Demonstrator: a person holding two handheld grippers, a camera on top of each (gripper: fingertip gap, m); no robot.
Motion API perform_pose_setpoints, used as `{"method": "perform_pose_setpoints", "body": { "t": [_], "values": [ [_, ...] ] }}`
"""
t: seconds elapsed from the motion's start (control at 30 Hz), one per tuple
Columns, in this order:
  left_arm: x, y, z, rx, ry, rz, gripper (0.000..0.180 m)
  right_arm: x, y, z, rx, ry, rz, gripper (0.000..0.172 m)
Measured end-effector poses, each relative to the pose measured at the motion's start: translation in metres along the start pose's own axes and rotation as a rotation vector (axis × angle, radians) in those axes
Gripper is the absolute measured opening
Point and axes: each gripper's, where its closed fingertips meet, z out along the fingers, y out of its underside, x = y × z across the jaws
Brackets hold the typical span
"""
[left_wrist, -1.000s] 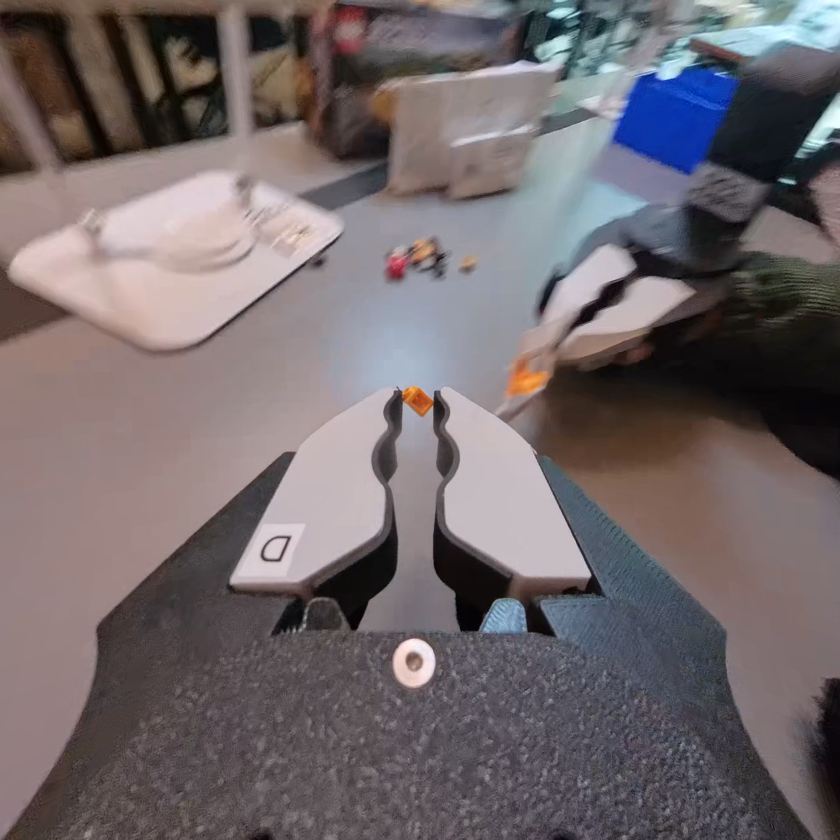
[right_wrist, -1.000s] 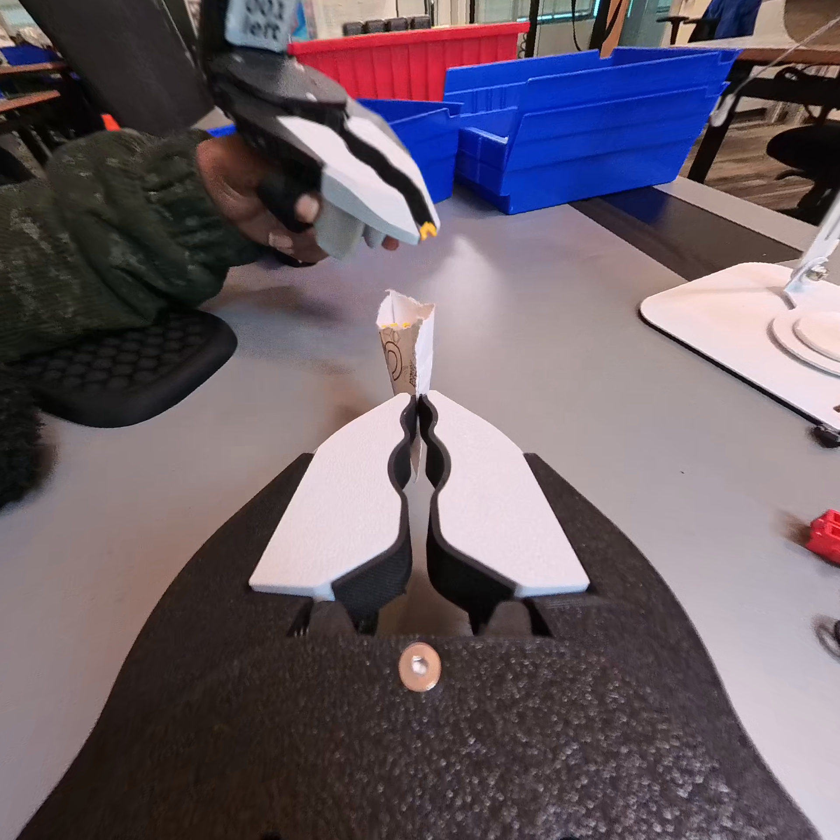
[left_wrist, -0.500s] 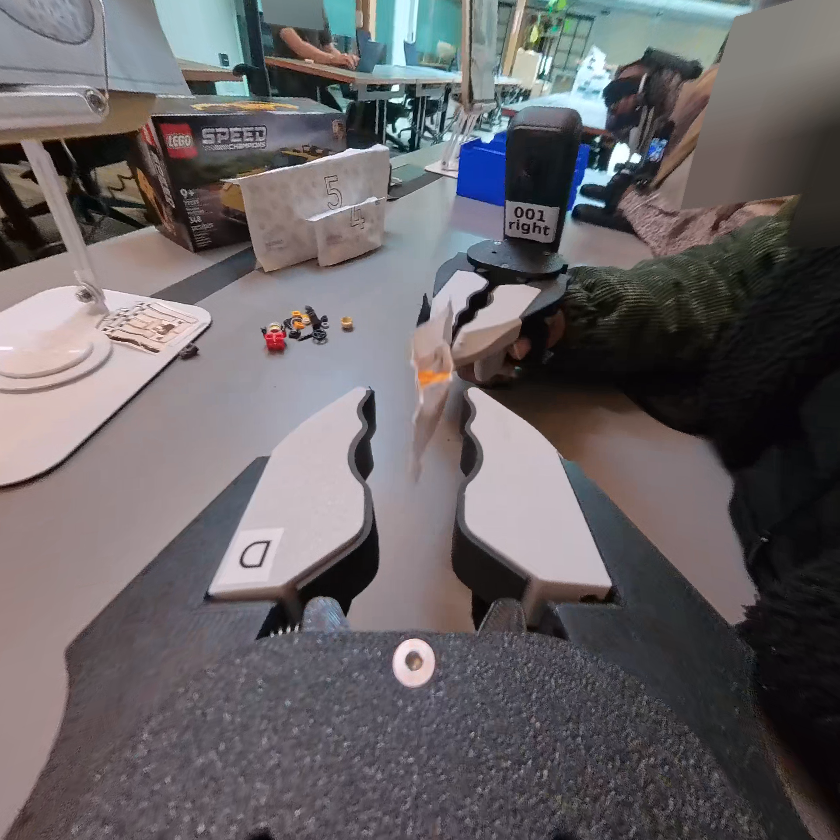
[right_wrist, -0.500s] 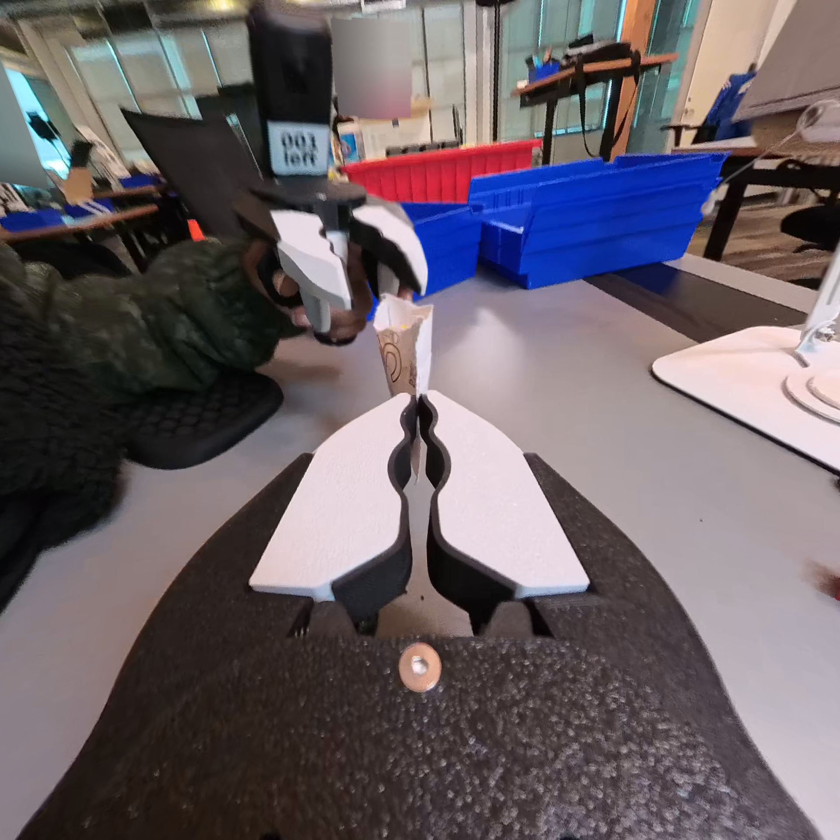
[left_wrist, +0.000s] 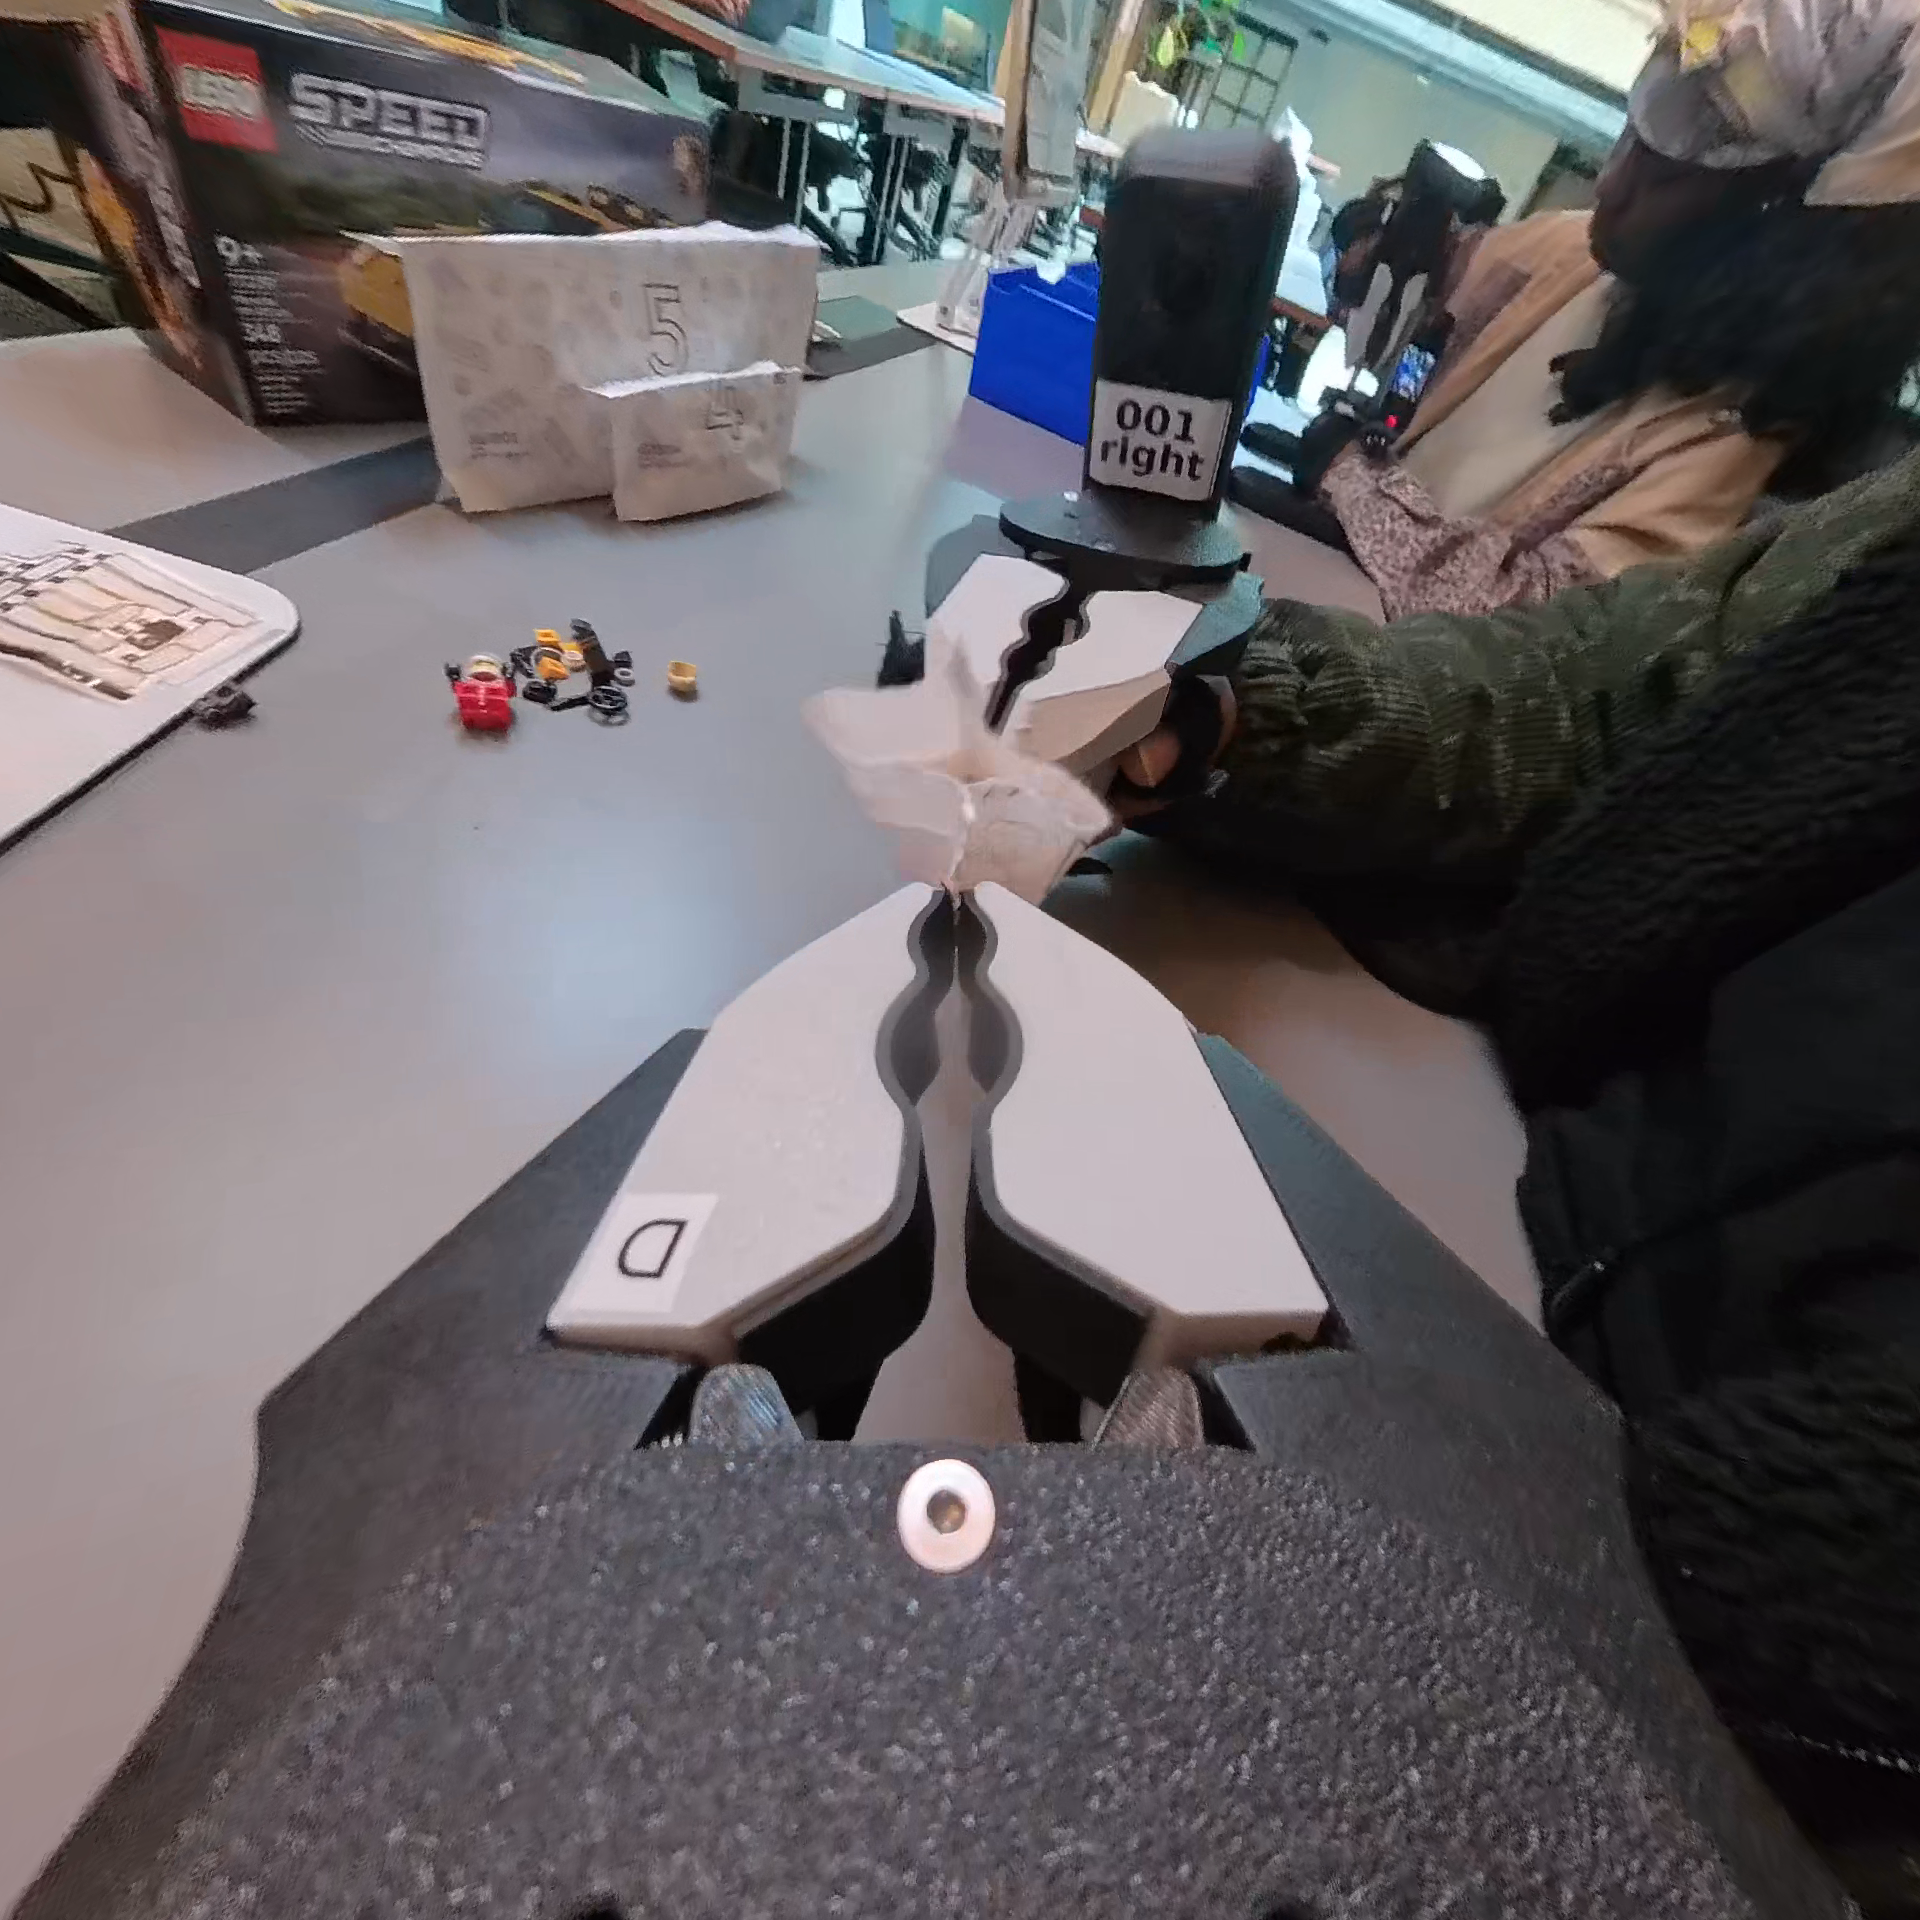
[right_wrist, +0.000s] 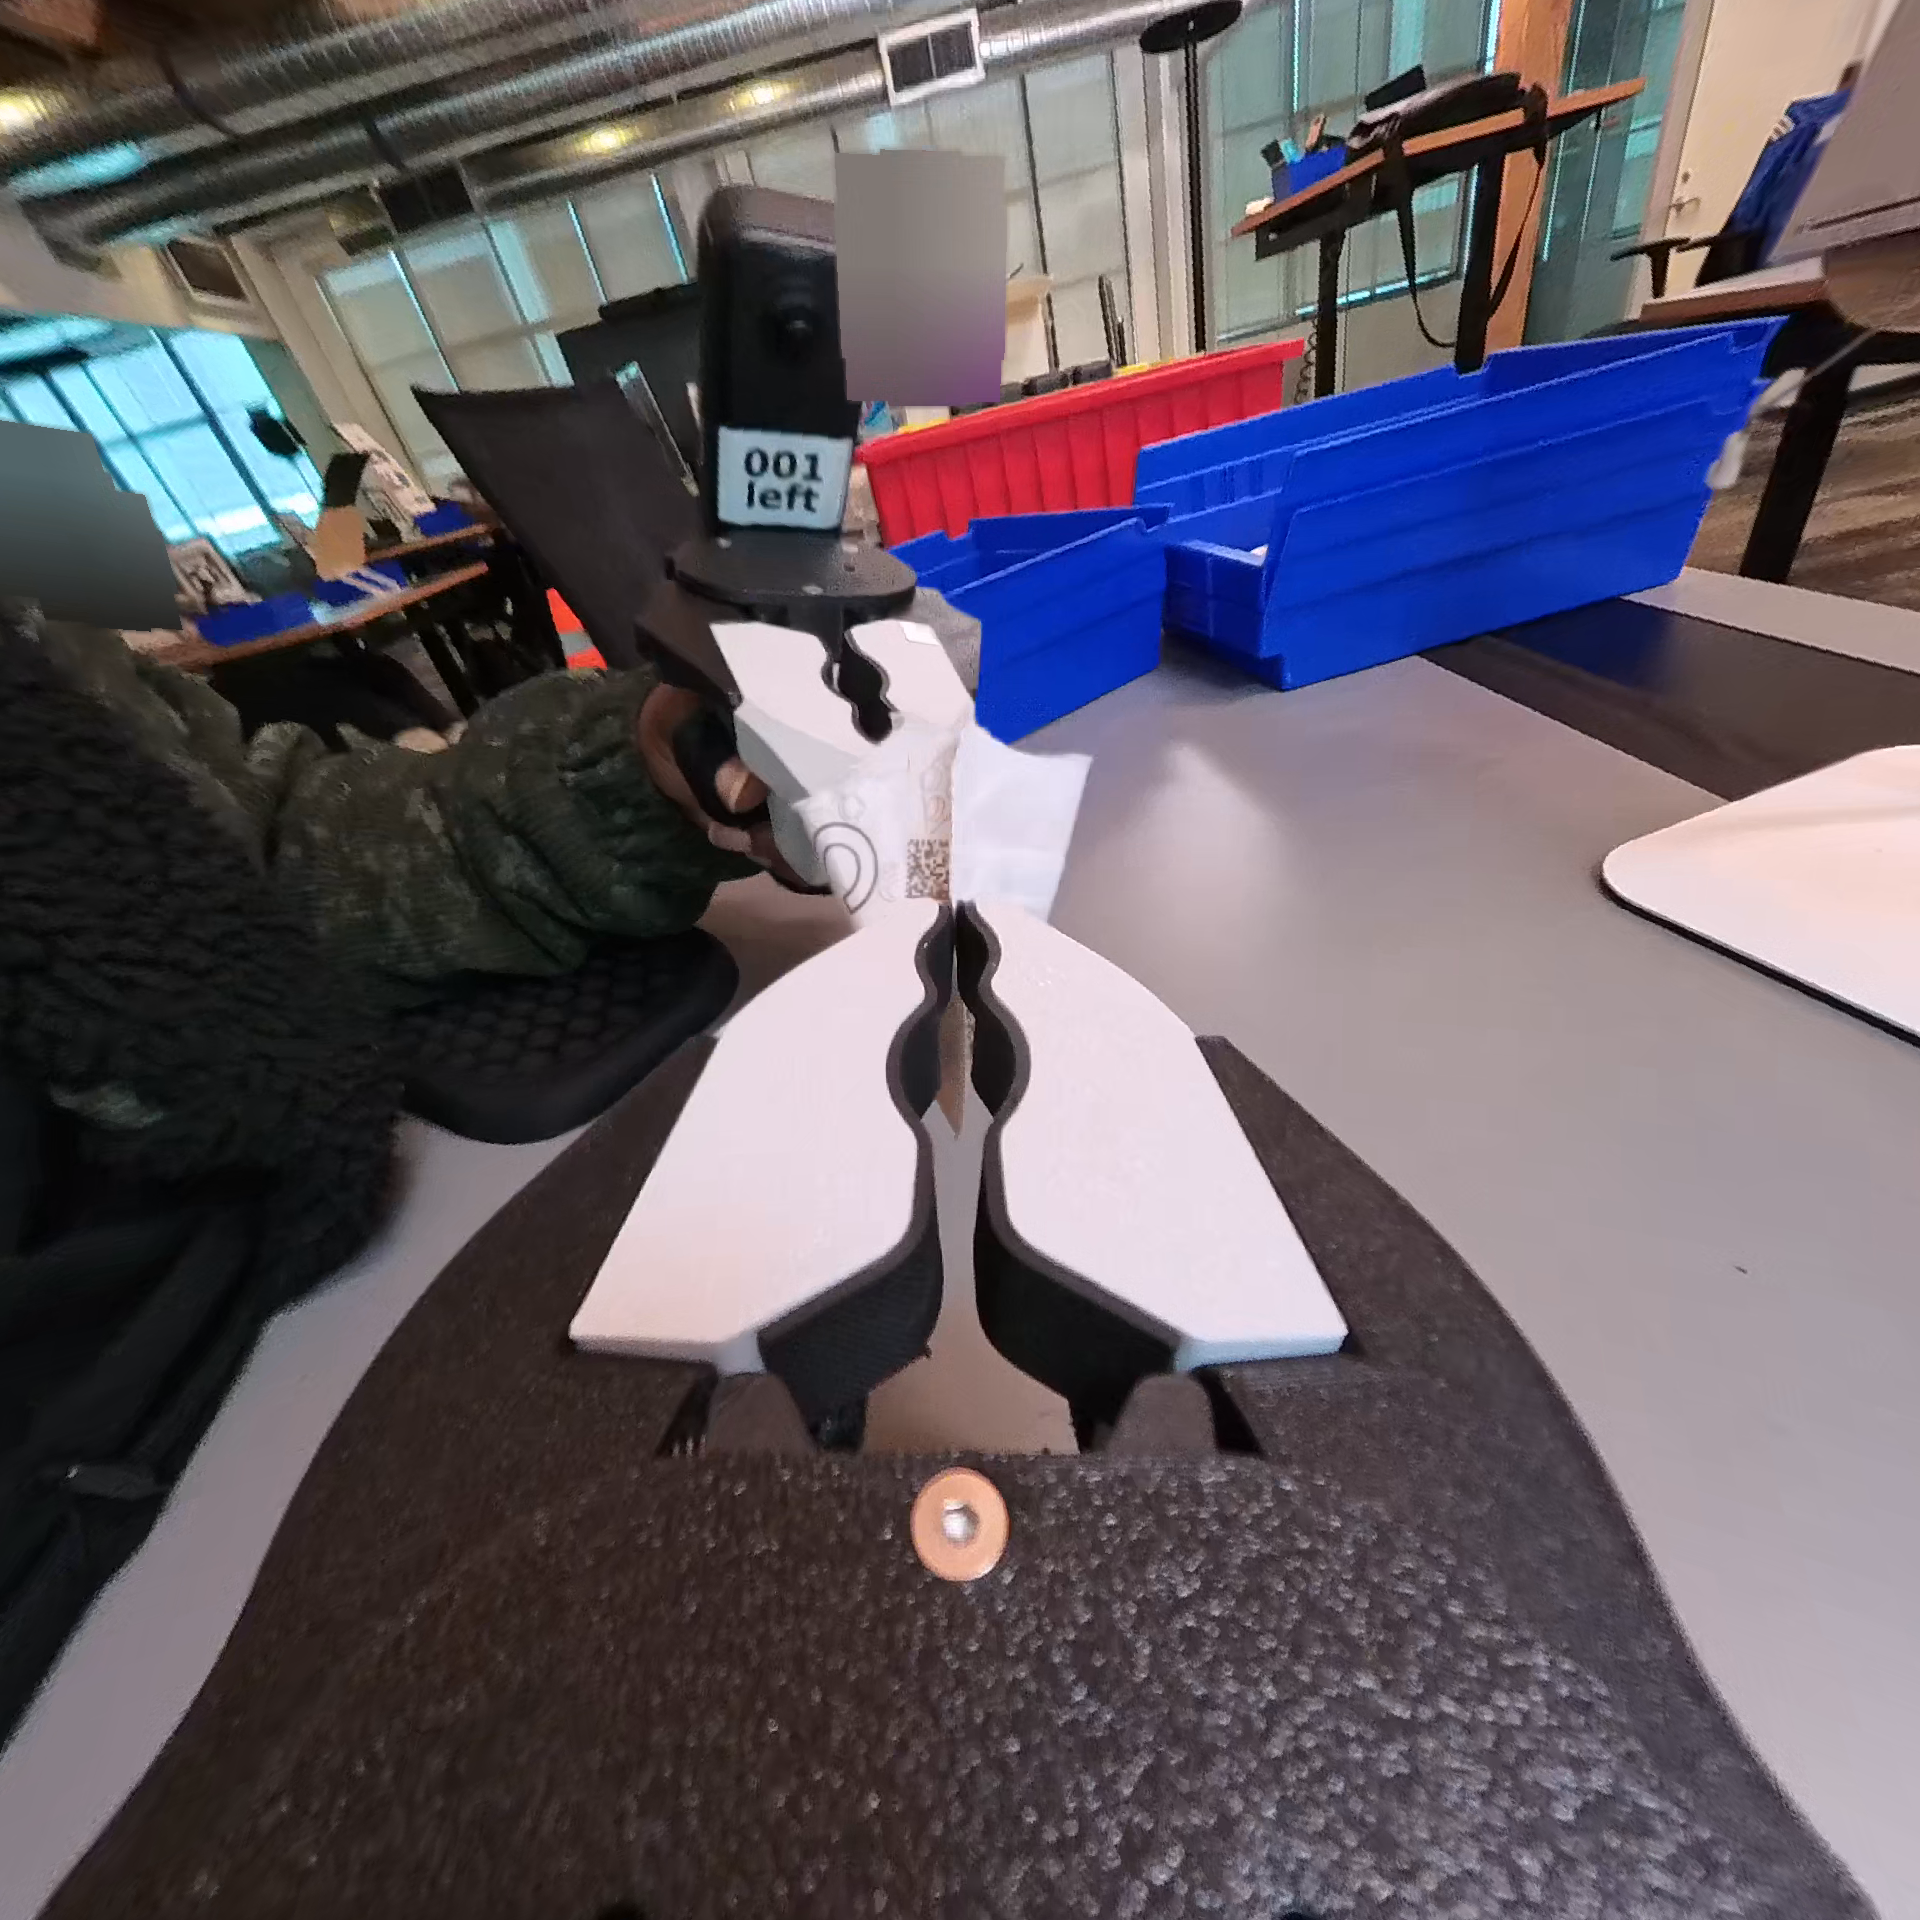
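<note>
Left to right across the grey tabletop (left_wrist: 312, 987):

- White flat lamp base with a printed sheet on it (left_wrist: 125, 644), far left.
- Dark printed cardboard toy box (left_wrist: 343, 208) at the back, two white paper bags leaning on it: large one (left_wrist: 582, 343), small one (left_wrist: 707, 436).
- Cluster of small loose toy parts (left_wrist: 551, 675): one red block, some orange and black bits, one tan piece set a little apart. Too small for an exact count.
- Left gripper (left_wrist: 951, 894): fingers closed down to a sliver, pinching one edge of a small crumpled white paper bag (left_wrist: 956, 800).
- Right gripper (right_wrist: 954, 914): fingers closed too, clamped on the opposite edge of the same bag, held up off the table between the two.
- Further right in the right wrist view: one red plastic bin (right_wrist: 1070, 457) and two stacks of blue plastic bins (right_wrist: 1455, 499).

Count: two grippers, three paper bags (two parked, one held), one box, one lamp base.

Risks, my read: both grips sit on thin paper edges. Pulling apart unevenly could tear the bag right open and scatter whatever is inside. Either edge could also slip out, since paper offers little to bite on, and the bag would then swing from one gripper.
</note>
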Motion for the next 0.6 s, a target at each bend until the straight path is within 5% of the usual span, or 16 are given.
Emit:
{"method": "perform_pose_setpoints", "body": {
  "t": [0.6],
  "values": [
    [-0.002, -0.016, -0.022, 0.092, 0.004, -0.004, 0.001, -0.005, -0.01, -0.007, -0.002, -0.016, -0.08, 0.0]
  ]
}}
